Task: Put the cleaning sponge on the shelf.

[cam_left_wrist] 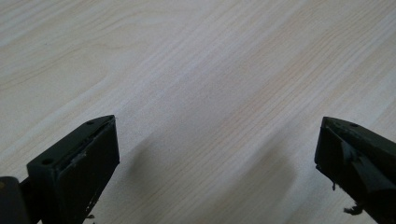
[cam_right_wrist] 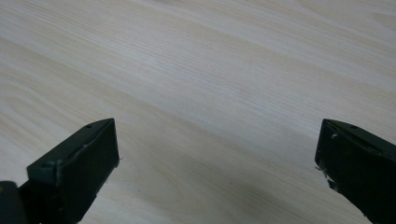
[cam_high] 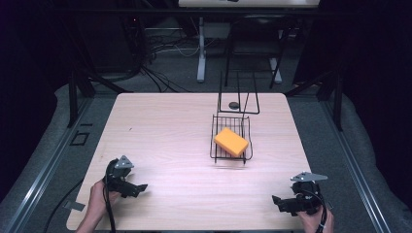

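An orange sponge-like block (cam_high: pixel 231 141) lies in a small black wire basket (cam_high: pixel 216 146) right of the table's middle. Behind it stands a black wire frame (cam_high: pixel 238 92) with a small dark round thing (cam_high: pixel 234 104) at its foot. My left gripper (cam_high: pixel 140 188) rests near the front left edge, held by a hand, pointing right. My right gripper (cam_high: pixel 278 203) sits at the front right corner, pointing left. In the left gripper view my left gripper (cam_left_wrist: pixel 217 144) has its jaws wide apart over bare wood. In the right gripper view my right gripper (cam_right_wrist: pixel 217 144) is just as wide open and holds nothing.
The light wooden table (cam_high: pixel 165 136) has bare wood between the two grippers and across its left half. Dark floor, cables and metal stand legs (cam_high: pixel 201 53) lie beyond the far edge. Grey rails run along both sides.
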`<state>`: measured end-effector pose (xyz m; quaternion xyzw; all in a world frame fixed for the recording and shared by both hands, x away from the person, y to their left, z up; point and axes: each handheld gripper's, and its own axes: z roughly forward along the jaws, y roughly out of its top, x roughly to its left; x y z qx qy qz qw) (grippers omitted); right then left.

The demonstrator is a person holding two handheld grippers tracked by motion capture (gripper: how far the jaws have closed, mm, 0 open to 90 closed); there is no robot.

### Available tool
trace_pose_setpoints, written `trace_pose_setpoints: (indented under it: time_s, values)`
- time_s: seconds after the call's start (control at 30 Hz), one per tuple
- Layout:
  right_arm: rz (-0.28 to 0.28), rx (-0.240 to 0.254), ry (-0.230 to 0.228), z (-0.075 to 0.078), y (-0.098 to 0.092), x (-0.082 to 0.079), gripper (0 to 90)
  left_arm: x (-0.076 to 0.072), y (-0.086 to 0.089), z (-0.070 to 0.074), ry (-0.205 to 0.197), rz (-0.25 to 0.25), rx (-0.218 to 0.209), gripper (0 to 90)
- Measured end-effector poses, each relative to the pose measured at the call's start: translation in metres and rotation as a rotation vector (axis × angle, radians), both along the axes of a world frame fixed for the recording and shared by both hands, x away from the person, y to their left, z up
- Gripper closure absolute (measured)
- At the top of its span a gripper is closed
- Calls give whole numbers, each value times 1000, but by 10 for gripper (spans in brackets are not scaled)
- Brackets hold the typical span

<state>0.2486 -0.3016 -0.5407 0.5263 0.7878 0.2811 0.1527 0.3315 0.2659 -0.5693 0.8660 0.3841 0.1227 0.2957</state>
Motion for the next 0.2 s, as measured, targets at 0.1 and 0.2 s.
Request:
trace_pose_setpoints:
  time_s: [0.1, 0.2]
  values:
    - [-11, 19, -9, -1, -3, -1, 0, -1, 0, 1, -1, -8, -1, 0]
    - [-15, 5, -11, -3, -3, -2, 0, -1, 0, 2, -11, -6, 0, 0]
